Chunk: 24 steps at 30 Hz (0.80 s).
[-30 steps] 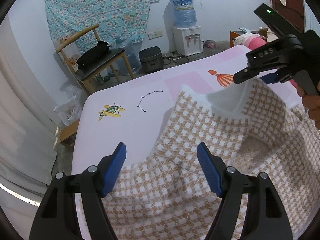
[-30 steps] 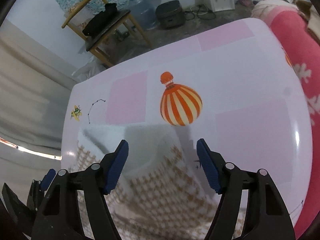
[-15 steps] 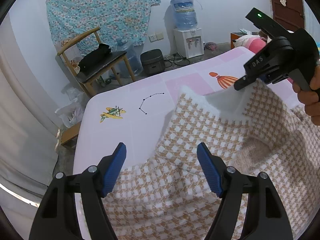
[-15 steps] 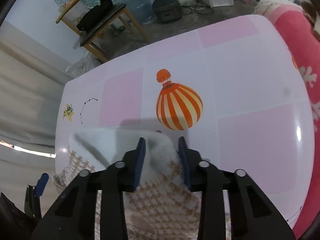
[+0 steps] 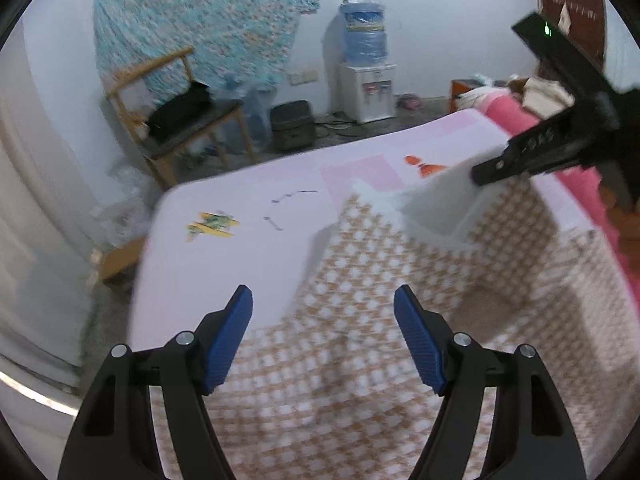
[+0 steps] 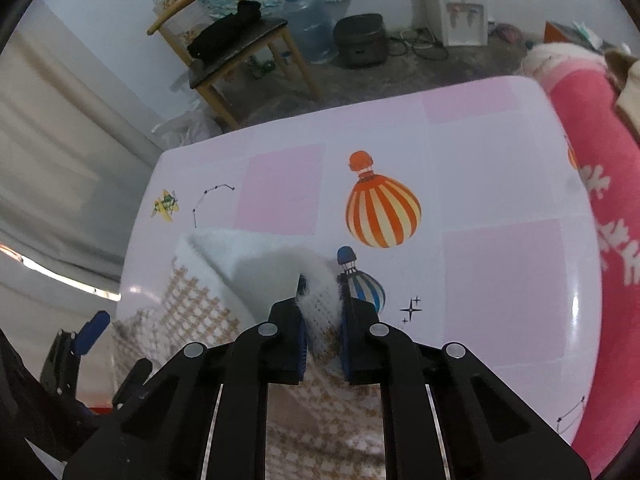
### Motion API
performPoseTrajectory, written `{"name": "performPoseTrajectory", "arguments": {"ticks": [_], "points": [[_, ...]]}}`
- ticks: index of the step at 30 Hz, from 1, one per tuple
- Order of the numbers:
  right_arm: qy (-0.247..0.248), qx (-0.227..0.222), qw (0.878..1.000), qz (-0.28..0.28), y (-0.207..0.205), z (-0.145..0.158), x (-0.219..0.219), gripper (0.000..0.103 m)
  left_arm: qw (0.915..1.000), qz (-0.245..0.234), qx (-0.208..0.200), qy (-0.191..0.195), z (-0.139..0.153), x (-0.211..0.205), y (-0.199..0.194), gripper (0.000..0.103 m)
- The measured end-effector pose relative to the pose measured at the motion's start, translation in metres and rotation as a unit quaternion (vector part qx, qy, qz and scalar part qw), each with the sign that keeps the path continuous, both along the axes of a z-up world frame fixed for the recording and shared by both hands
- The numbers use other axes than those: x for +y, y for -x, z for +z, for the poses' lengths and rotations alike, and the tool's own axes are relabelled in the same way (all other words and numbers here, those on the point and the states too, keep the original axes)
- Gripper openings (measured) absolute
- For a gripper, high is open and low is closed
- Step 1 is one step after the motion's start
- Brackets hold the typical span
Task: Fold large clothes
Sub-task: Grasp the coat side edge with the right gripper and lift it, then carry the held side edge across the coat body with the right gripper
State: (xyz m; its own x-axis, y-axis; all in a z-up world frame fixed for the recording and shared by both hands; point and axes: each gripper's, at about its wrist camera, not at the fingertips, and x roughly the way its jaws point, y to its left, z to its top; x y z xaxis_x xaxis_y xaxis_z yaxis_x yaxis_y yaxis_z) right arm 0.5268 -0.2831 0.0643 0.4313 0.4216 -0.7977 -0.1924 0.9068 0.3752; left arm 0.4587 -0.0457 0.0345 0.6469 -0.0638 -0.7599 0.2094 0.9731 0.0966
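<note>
Left gripper [image 5: 322,336] hangs open over the checked sweater [image 5: 360,380] on the pink table [image 6: 500,168], gripping nothing. Right gripper [image 6: 322,300] jaws just closed on its fluffy white hem. Shallow bite: lifting could pull it free.

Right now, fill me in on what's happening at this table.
A person is folding a tan-and-white checked sweater on a pink table. The right gripper has just been closing and now pinches the sweater's white edge, lifting it. The left gripper hangs open above the fabric, holding nothing.
</note>
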Motion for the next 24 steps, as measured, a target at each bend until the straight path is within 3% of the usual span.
{"name": "performPoseTrajectory", "arguments": {"ticks": [3,7,13,19,24], "points": [[-0.003,0.003,1.000,-0.009,0.001,0.001,-0.003,0.011,0.9966,-0.020,0.050,0.062,-0.003,0.008,-0.019,0.071],[-0.006,0.000,1.000,-0.015,0.007,0.006,0.001,0.010,0.9917,-0.013,0.083,0.098,0.002,0.012,-0.042,0.071],[-0.014,-0.032,0.999,0.008,0.034,0.021,-0.002,0.009,0.9898,0.001,0.058,0.130,0.032,0.027,-0.029,0.071],[-0.042,-0.075,0.994,0.060,0.090,0.034,-0.010,0.008,0.9895,0.006,0.014,0.144,0.063,0.054,0.003,0.071],[0.002,-0.118,0.984,0.136,0.150,0.015,-0.001,0.009,0.9851,0.006,-0.038,0.167,0.088,0.073,0.024,0.071]]}}
